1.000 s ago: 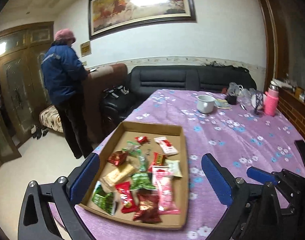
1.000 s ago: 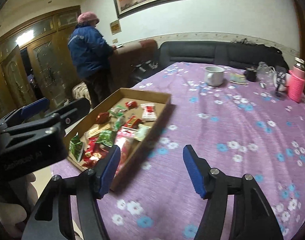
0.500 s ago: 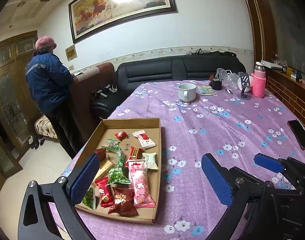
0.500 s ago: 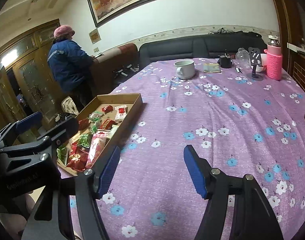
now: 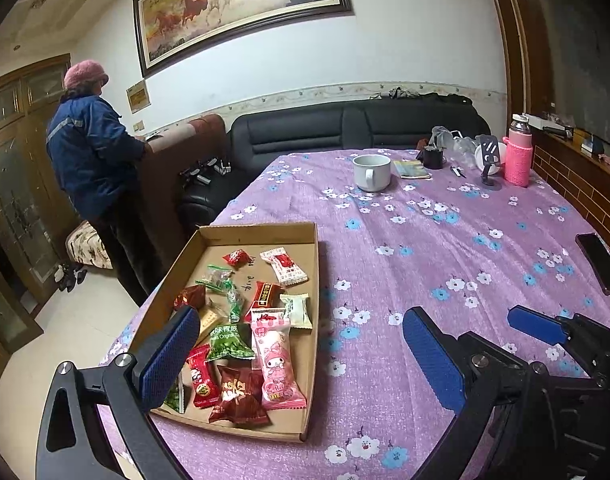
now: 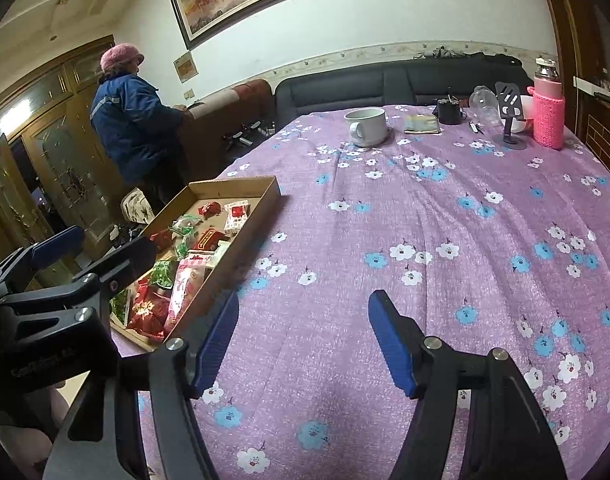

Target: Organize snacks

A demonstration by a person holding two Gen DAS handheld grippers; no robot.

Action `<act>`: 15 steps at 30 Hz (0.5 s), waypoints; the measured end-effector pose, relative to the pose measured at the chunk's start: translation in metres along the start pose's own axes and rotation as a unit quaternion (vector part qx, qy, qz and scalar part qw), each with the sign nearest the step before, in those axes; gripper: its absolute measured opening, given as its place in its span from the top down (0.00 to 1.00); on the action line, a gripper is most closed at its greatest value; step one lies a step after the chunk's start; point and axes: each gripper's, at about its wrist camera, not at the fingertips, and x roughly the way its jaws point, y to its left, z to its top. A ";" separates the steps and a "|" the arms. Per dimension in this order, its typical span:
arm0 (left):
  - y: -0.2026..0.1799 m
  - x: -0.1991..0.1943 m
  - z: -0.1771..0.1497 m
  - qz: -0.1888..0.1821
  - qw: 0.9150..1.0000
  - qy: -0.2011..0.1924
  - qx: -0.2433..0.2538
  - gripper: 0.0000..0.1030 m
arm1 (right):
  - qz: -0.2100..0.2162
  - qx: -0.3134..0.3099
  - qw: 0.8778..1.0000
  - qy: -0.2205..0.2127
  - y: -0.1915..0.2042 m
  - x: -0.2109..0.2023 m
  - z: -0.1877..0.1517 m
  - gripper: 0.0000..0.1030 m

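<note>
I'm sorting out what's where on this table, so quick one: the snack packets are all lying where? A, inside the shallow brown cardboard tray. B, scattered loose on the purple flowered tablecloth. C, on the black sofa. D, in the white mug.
A: the snack packets all lie inside the shallow brown cardboard tray at the edge of the purple flowered tablecloth, none loose outside it.
</note>
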 end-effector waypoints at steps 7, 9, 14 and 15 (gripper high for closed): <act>0.002 0.002 -0.002 0.001 1.000 0.003 -0.001 0.01 | -0.005 0.005 1.000 0.003 -0.002 0.003 -0.001 0.31; 0.001 0.003 -0.003 0.000 1.000 0.005 -0.001 0.01 | -0.006 0.006 1.000 0.004 -0.003 0.004 -0.001 0.31; 0.001 0.005 -0.003 -0.003 1.000 0.007 0.001 0.01 | -0.007 0.007 1.000 0.008 -0.004 0.006 -0.002 0.31; 0.001 0.005 -0.004 -0.003 1.000 0.007 0.001 0.01 | -0.007 0.007 1.000 0.008 -0.004 0.006 -0.002 0.31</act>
